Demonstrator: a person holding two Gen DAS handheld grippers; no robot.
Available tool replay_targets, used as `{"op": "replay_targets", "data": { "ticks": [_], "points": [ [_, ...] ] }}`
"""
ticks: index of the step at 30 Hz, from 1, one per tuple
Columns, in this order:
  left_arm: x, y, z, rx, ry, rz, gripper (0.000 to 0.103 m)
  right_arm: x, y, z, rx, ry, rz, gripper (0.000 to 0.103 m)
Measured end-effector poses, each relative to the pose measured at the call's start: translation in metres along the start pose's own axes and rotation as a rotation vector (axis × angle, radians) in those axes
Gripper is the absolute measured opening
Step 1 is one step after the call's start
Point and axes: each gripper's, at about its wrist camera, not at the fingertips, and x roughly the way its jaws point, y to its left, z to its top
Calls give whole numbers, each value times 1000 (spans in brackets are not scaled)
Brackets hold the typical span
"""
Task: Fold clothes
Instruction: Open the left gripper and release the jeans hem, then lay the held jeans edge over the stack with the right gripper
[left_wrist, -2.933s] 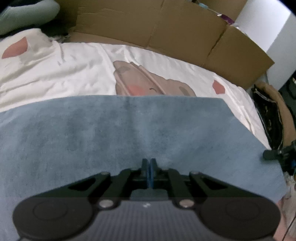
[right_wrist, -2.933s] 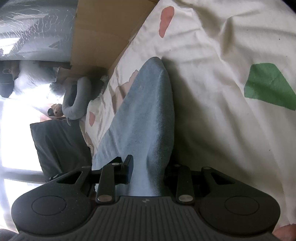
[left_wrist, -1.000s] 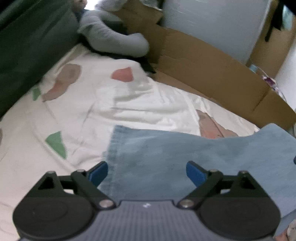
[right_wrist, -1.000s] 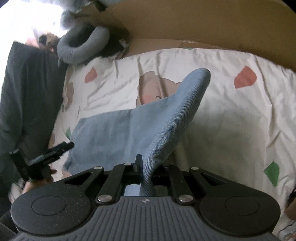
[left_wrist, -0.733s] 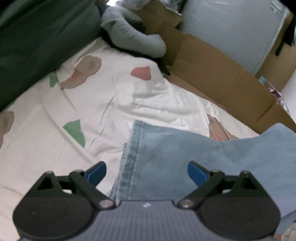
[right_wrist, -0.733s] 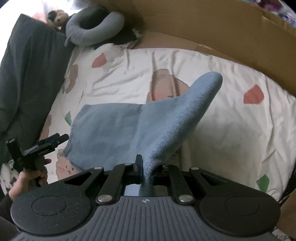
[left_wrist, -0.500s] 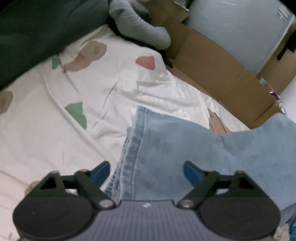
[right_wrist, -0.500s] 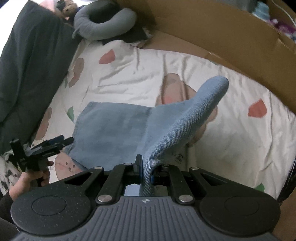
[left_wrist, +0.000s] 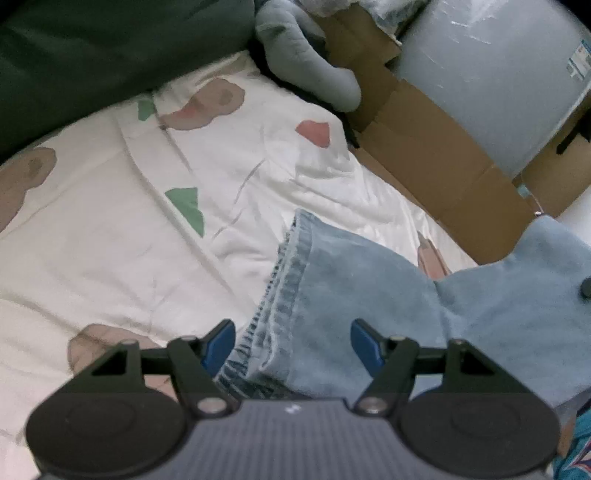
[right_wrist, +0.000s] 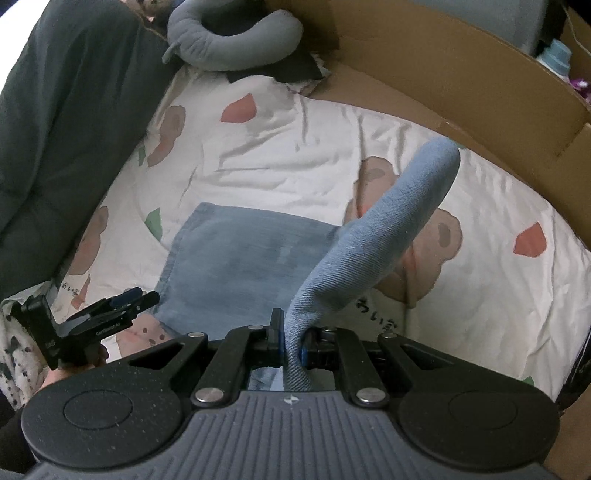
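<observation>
Light blue jeans (right_wrist: 240, 266) lie partly flat on a patterned white bedsheet (right_wrist: 295, 158). My right gripper (right_wrist: 291, 347) is shut on a fold of the jeans, and the cloth arches up from the bed in a long hump (right_wrist: 406, 206). In the left wrist view the stitched hem of the jeans (left_wrist: 288, 280) runs between the blue pads (left_wrist: 218, 343) of my left gripper (left_wrist: 291, 345). Its jaws are closing, and the pads stand apart from the cloth. The right wrist view shows the left gripper (right_wrist: 142, 298) low at the jeans' left edge, held by a hand.
Brown cardboard (left_wrist: 443, 155) walls the far side of the bed. A grey neck pillow (right_wrist: 236, 40) lies at the head, a dark cushion (right_wrist: 55, 129) runs along the left, and a large roll of bubble wrap (left_wrist: 498, 74) stands behind the cardboard.
My left gripper slid over to the jeans' hemmed edge and its jaws narrowed. My right gripper rose and carried the pinched fold across the bed, still shut.
</observation>
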Motion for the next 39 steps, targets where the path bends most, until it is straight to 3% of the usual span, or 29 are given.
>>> {"op": "replay_targets", "data": {
  "ticks": [26, 39],
  "points": [
    [-33, 24, -15, -84, -48, 16, 71, 101, 119, 36, -76, 106, 20, 7],
    [-40, 44, -19, -113, -56, 54, 71, 156, 153, 44, -150, 183, 12, 7]
  ]
}}
